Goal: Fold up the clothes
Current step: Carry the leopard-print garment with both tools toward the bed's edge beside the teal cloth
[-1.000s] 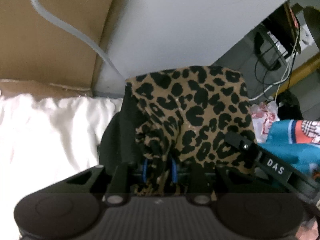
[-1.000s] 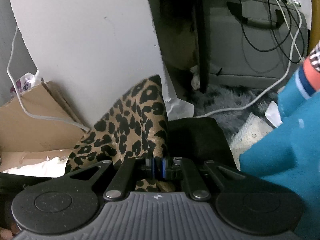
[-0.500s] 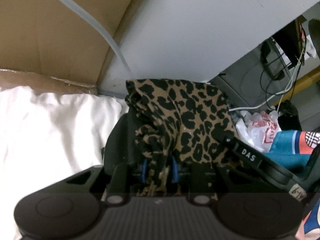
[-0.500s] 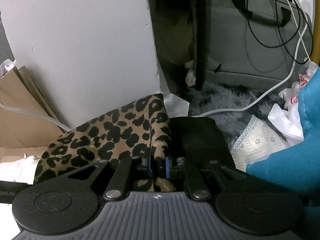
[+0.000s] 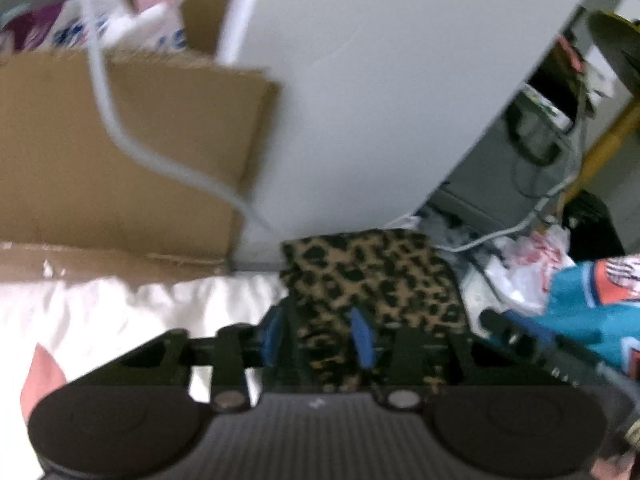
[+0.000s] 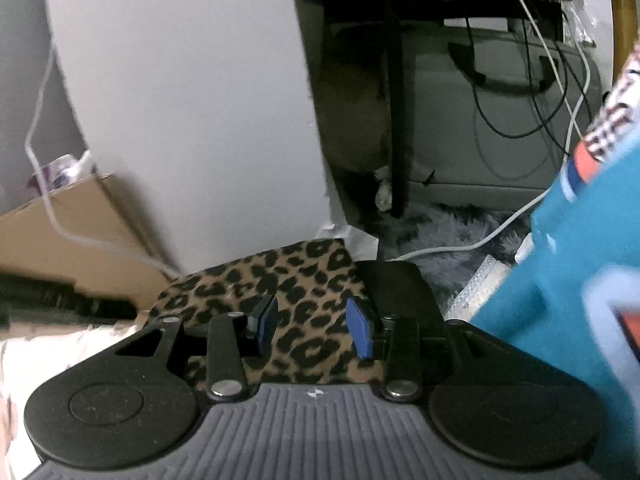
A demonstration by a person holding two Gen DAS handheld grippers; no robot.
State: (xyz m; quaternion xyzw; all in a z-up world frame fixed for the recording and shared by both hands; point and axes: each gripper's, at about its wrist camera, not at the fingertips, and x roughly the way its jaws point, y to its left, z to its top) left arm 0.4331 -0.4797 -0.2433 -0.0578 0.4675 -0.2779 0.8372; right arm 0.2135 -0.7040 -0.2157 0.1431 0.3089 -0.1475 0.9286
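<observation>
A leopard-print garment (image 5: 372, 276) lies folded on the white bedding (image 5: 120, 312), at its far edge. My left gripper (image 5: 318, 334) is open, its blue pads on either side of the cloth's near edge. In the right wrist view the same garment (image 6: 280, 280) lies flat under my right gripper (image 6: 312, 324), which is open with its blue pads apart above the cloth. The view is blurred with motion.
A cardboard box (image 5: 120, 152) and a white panel (image 5: 380, 92) stand behind the bedding, with a grey cable (image 5: 120, 132) hanging across. A teal garment (image 6: 580, 280) lies to the right. Cables, a plastic bag (image 5: 528, 264) and a grey rug (image 6: 452, 236) lie beyond.
Both grippers were shut on the leopard garment and held it up. They lowered it onto the bedding and both have opened, letting it go.
</observation>
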